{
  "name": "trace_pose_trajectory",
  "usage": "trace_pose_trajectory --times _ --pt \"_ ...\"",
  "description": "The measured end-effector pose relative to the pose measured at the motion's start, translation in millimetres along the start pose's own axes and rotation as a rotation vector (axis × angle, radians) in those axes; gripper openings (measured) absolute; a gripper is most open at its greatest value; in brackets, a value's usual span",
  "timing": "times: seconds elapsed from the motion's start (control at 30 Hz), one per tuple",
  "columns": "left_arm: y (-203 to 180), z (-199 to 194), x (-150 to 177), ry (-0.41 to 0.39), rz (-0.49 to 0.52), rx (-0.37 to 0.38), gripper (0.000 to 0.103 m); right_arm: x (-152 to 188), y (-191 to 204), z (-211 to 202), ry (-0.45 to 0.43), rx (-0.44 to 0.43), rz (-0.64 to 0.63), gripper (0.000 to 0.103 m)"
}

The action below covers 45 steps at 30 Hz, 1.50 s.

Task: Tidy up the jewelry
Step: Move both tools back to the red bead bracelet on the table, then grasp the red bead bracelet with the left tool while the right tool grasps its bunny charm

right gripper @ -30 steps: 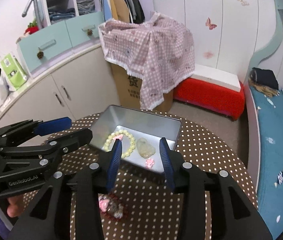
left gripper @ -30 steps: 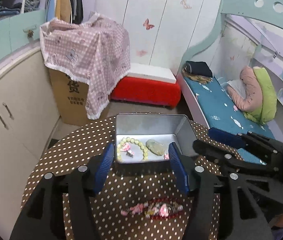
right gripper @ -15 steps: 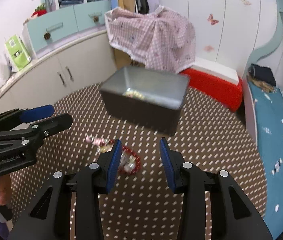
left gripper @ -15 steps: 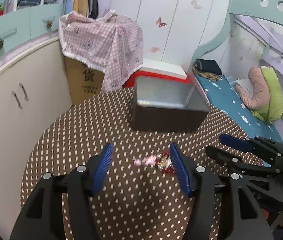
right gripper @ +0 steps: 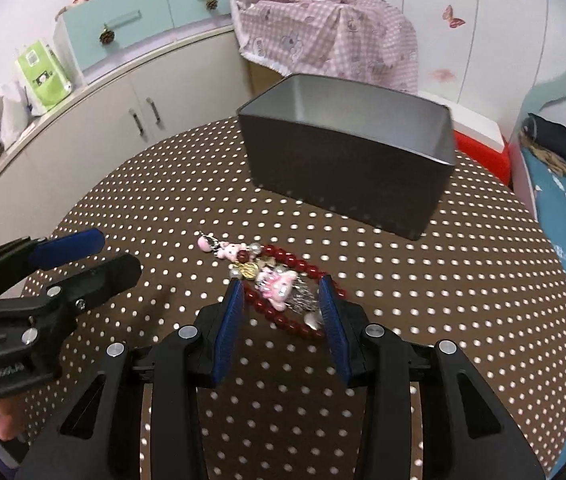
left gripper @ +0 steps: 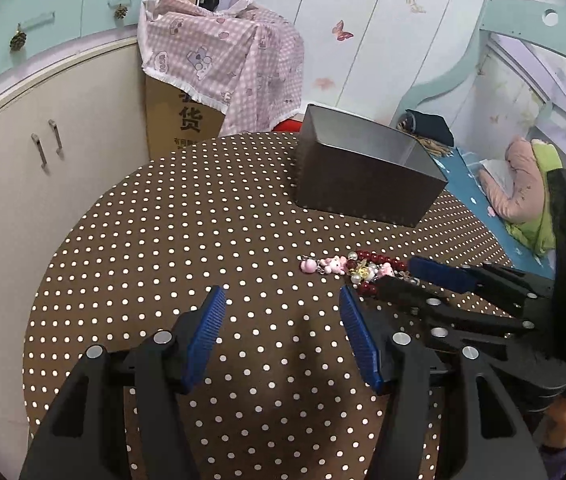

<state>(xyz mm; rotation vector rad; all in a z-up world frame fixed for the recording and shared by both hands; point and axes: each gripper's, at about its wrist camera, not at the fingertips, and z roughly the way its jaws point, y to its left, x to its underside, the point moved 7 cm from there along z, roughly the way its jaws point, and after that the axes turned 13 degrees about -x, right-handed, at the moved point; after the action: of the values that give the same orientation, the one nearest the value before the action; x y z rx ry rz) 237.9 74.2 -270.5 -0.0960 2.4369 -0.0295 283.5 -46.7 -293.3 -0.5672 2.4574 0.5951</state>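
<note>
A red bead bracelet (right gripper: 295, 260) tangled with pink charms (right gripper: 277, 286) and pearl beads lies on the brown dotted tablecloth (right gripper: 463, 300), in front of a grey metal tin (right gripper: 343, 172). My right gripper (right gripper: 281, 286) is open and low over the cloth, its blue pads standing either side of the bracelet's near part without pressing it. My left gripper (left gripper: 281, 296) is open over bare cloth, with the jewelry pile (left gripper: 347, 266) just ahead and to its right. The right gripper (left gripper: 399, 274) meets the pile from the right there. The tin (left gripper: 363, 188) hides its contents.
The round table's edge curves close on the left, with cream cabinets (left gripper: 43, 152) beyond. A cardboard box under a pink checked cloth (left gripper: 223, 64) stands behind the table. A bed with teal bedding (right gripper: 563, 208) runs along the right. The left gripper (right gripper: 117, 254) hovers beside the bracelet.
Both grippers have come down and back toward the near table. The tin's inside, with its pale bracelet, has dropped out of sight. The red bracelet now lies between the right gripper's fingers.
</note>
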Motion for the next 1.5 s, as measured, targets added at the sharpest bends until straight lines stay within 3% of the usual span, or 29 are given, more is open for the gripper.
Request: trace_pose_trajectory --times 0.1,0.2,0.3,0.7,0.87,1.1,1.17,1.43,1.5 --pt "1 0 0 -0.003 0.0 0.007 0.057 0 -1 6 0.003 0.009 0.0 0.038" --pt "-1 2 -1 0.0 0.003 0.015 0.057 -1 -4 7 0.001 0.006 0.005 0.024" --pt "-2 4 -2 0.001 0.005 0.019 0.057 -2 -4 7 0.005 0.006 -0.008 0.017" --pt "-30 6 -2 0.013 0.033 0.048 0.057 -12 -19 -60 -0.147 -0.023 0.014 0.017" --pt "-51 17 1 0.044 0.04 0.048 0.057 1 -49 -75 -0.154 0.005 0.058 0.017" --pt "-67 30 -2 0.06 0.042 -0.007 0.054 20 -73 -70 -0.14 -0.018 0.096 0.017" --pt "-69 32 -4 0.064 0.044 -0.018 0.042 24 -77 -68 -0.142 -0.028 0.1 0.017" --pt "-77 45 -8 0.09 0.054 -0.047 0.033 28 -85 -67 -0.151 -0.066 0.111 0.017" --pt "-80 48 -9 0.094 0.061 -0.042 0.024 29 -86 -67 -0.154 -0.07 0.112 0.017"
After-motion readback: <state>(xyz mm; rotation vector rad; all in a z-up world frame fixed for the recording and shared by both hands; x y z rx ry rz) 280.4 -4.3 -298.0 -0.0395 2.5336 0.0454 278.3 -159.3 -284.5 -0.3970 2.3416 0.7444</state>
